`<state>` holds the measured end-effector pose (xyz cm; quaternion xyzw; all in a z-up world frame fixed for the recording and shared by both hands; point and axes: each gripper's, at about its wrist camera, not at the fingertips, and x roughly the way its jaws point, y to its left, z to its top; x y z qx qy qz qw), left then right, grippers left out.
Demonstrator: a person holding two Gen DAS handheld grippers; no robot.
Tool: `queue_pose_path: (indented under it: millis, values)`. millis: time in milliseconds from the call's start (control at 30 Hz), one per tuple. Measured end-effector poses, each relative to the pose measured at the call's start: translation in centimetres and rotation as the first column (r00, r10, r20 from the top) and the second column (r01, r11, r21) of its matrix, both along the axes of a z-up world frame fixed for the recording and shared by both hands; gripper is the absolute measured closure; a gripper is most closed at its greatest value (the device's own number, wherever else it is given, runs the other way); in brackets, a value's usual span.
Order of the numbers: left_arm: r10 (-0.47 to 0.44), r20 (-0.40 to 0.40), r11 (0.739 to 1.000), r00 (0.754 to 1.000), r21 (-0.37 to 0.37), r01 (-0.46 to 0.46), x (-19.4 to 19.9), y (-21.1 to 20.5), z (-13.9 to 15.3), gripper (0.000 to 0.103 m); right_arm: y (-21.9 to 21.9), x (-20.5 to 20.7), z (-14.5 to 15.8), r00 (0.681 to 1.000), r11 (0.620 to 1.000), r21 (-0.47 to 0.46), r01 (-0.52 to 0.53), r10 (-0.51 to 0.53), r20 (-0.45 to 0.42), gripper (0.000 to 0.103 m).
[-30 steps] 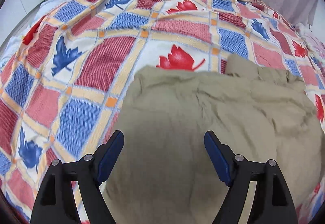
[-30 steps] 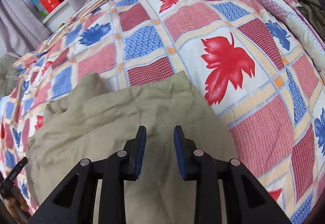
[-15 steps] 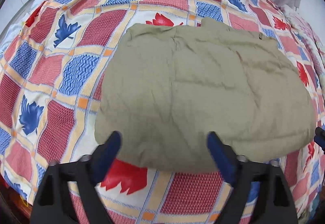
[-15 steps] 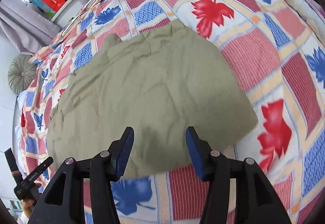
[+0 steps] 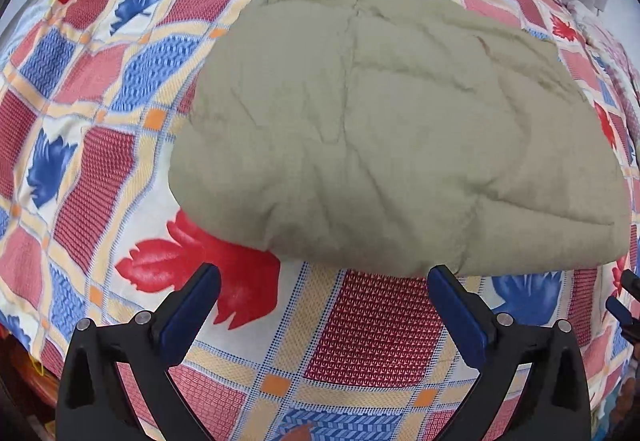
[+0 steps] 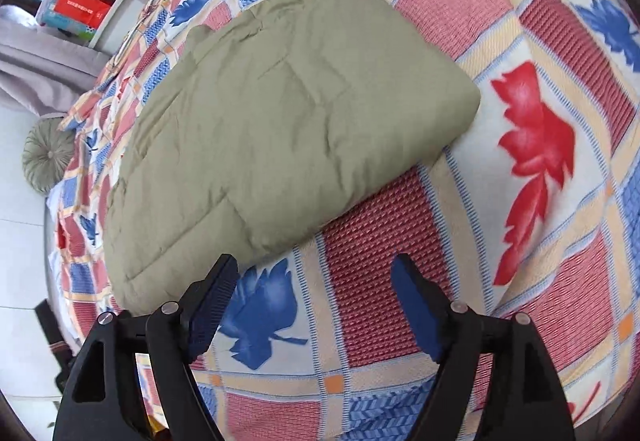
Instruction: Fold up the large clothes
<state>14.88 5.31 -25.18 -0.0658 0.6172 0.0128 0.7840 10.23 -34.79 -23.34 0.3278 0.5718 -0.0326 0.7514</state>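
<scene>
Seemingly done: garment (image 5: 392,129) lies folded into a compact pad on the bed (image 5: 372,329); left gripper (image 5: 322,295) and right gripper (image 6: 314,283) gape wide, empty.

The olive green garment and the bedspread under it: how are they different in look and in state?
The olive green garment is one plain colour; the bedspread is checked red, blue and cream with leaf prints. The garment is folded into a thick compact bundle with creases; the bedspread lies spread out across the bed. The garment covers only part of the bedspread, which reaches beyond it on every visible side. Neither is gripped: the left gripper and right gripper are both open.
</scene>
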Motion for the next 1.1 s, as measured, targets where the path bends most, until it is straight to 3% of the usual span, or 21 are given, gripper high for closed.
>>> queue_pose_path:
  millis: [133,200,333,433,733,1067,1100]
  values:
    - [0.033,-0.044,0.999,0.999,-0.039,-0.035,-0.2,0.6,-1.5,0.0,0.1,-0.2,-1.3,1.0,0.999,0.049,0.018,-0.017,-0.018,0.02]
    - [0.052,-0.055,0.993,0.997,-0.105,-0.058,-0.3,1.2,-1.9,0.0,-0.2,-0.5,-1.9,0.999,0.996,0.078,0.048,-0.047,-0.017,0.019]
    - [0.138,-0.042,0.953,0.989,-0.268,-0.145,-0.3,2.8,-1.9,0.0,-0.7,-0.6,-2.7,0.996,0.986,0.138,0.092,-0.09,-0.017,0.019]
    - [0.178,-0.035,0.925,0.983,-0.334,-0.18,0.1,3.4,-2.0,0.0,-0.9,-0.4,-3.0,0.994,0.979,0.175,0.106,-0.107,-0.004,0.018]
    - [0.189,-0.014,0.902,0.982,-0.393,-0.179,1.5,3.0,-2.3,0.0,-1.6,1.0,-5.2,0.973,0.927,0.305,0.219,-0.232,0.009,0.018]
    - [0.233,-0.035,0.877,0.972,-0.425,-0.225,2.1,4.1,-3.3,0.0,-2.2,4.2,-5.6,0.951,0.893,0.373,0.253,-0.3,0.075,0.017]
    - [0.234,-0.036,0.875,0.972,-0.428,-0.226,2.2,4.2,-3.4,0.0,-2.2,4.5,-5.7,0.95,0.888,0.386,0.25,-0.302,0.08,0.01]
